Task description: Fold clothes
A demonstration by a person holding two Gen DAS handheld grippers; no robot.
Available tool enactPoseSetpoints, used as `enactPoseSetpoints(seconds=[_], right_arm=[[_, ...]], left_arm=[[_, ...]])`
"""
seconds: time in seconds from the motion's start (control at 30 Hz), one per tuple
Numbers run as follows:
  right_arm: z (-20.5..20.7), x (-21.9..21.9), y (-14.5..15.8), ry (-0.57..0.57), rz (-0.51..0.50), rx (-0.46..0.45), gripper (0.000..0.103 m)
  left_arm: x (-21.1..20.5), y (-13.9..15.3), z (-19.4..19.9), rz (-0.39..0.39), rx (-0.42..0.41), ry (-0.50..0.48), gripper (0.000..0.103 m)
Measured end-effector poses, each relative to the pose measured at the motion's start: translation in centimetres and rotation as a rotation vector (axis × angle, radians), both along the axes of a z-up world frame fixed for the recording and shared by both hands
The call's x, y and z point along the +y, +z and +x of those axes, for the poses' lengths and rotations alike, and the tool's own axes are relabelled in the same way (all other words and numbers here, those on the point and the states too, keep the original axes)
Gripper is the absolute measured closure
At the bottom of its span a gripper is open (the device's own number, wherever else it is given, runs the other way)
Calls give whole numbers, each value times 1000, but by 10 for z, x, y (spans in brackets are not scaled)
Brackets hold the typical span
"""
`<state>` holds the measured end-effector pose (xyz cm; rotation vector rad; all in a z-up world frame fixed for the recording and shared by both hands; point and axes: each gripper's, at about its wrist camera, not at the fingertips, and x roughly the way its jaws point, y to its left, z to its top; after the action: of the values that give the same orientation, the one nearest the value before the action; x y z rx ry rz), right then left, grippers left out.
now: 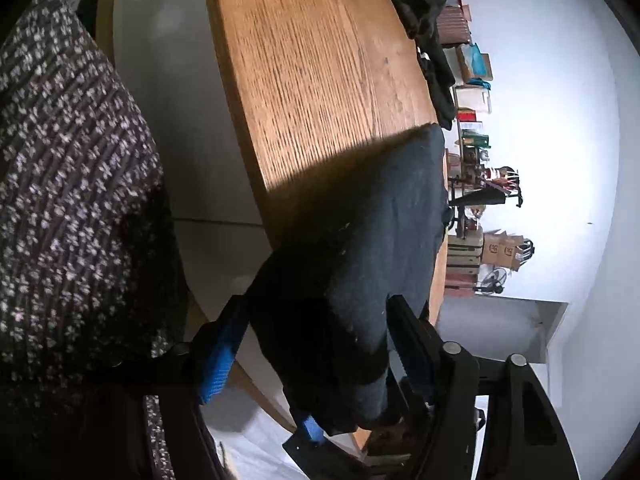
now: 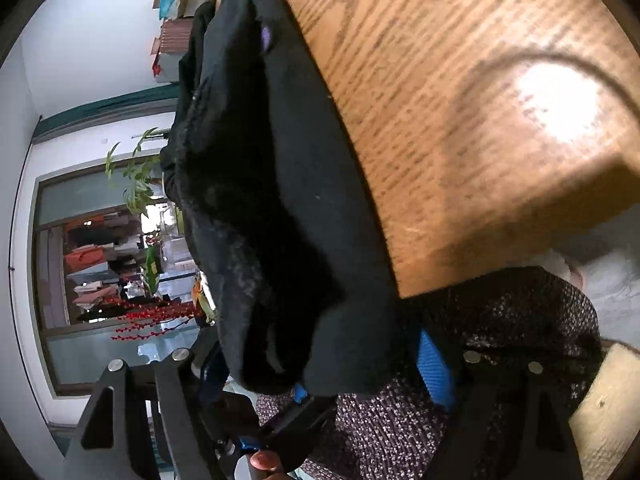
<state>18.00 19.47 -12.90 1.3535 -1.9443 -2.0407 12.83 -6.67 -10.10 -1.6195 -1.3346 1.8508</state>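
A dark garment point(image 1: 360, 264) fills the lower centre of the left wrist view, its near edge bunched between the blue-padded fingers point(image 1: 218, 364) of the left gripper point(image 1: 316, 360), whose jaws stand wide around the thick fold; whether the pads actually bite the cloth cannot be told from this view. In the right wrist view the same dark garment point(image 2: 272, 208) runs from the upper left down to the lower centre, where it drapes across the right gripper point(image 2: 320, 364), one blue pad point(image 2: 436, 372) showing bare beside the cloth, so the grip there cannot be told either. The cloth lies along the edge of the wooden table point(image 1: 312, 80), which takes the upper centre of the left view and the upper right of the right view. A second heap of dark clothing point(image 1: 424, 12) sits at the top of the left frame. The person's speckled knit sleeve point(image 1: 68, 184) crowds the left side. The step in hand appears to be setting a doubled garment down on the tabletop; the next move would call for letting go cleanly on both sides and flattening the fold without dragging it askew.
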Motion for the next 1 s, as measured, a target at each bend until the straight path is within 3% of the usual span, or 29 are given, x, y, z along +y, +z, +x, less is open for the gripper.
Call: enactPoseSetpoints(seconds=[0.1, 0.13, 0.33, 0.47, 0.6, 0.77, 0.87, 1.0], right_arm=[[-1, 0, 1, 17, 14, -4, 34], [-1, 0, 1, 23, 20, -1, 43], [2, -2, 11, 50, 57, 20, 68], [15, -5, 12, 52, -2, -15, 72], [40, -24, -7, 56, -181, -75, 74], [44, -38, 2, 107, -136, -69, 75], [52, -34, 6, 82, -189, -53, 76], [43, -23, 32, 69, -219, 36, 77]], left_arm=[[-2, -2, 1, 21, -7, -6, 58], [1, 0, 1, 14, 0, -12, 67], [-7, 8, 12, -2, 4, -29, 87], [-15, 20, 25, -84, -20, -101, 89], [-31, 28, 36, -129, -55, -151, 91], [-33, 43, 43, -144, -44, -172, 92], [-26, 64, 39, -146, -8, -199, 93], [-3, 111, 19, -143, 123, -243, 93]])
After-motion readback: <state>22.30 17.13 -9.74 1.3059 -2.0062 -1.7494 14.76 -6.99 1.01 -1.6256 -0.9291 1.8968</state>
